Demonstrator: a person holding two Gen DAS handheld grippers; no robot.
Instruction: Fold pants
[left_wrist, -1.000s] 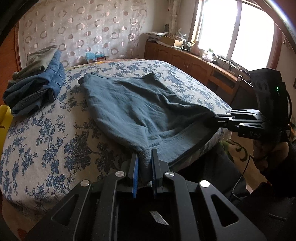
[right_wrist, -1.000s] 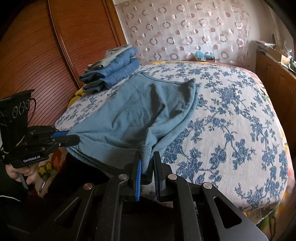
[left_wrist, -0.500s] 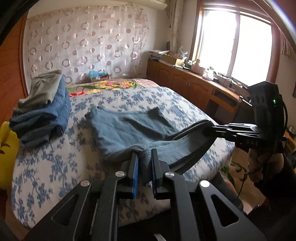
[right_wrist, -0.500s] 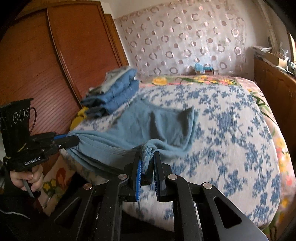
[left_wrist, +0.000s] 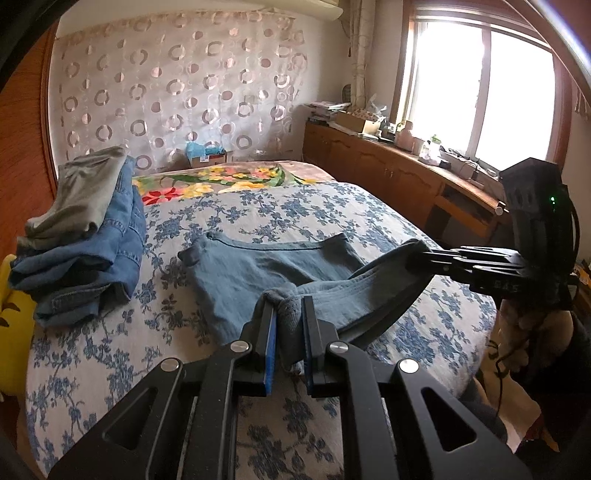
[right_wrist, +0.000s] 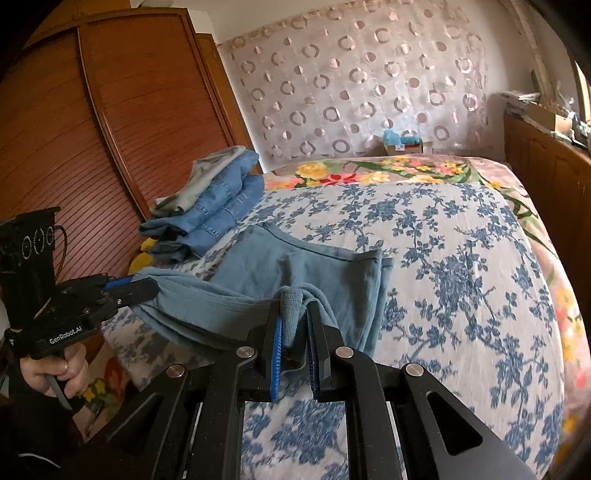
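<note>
Blue-grey pants (left_wrist: 258, 266) lie across the floral bedspread (left_wrist: 92, 350), their far hem flat on the bed. My left gripper (left_wrist: 289, 306) is shut on one near corner of the pants, lifted above the bed. My right gripper (right_wrist: 294, 306) is shut on the other near corner. The raised edge of the pants (right_wrist: 207, 306) hangs stretched between both grippers and folds over toward the far hem. The right gripper also shows in the left wrist view (left_wrist: 417, 251), and the left gripper in the right wrist view (right_wrist: 147, 286).
A stack of folded jeans and a grey garment (left_wrist: 81, 229) sits at the bed's left side, also in the right wrist view (right_wrist: 210, 199). A wooden wardrobe (right_wrist: 92, 129) stands left. A wooden counter (left_wrist: 406, 173) under the window runs along the right.
Both grippers have lifted the near edge of the pants and carried it forward over the bed. The pants now look shorter, with the raised edge doubling over the flat part.
</note>
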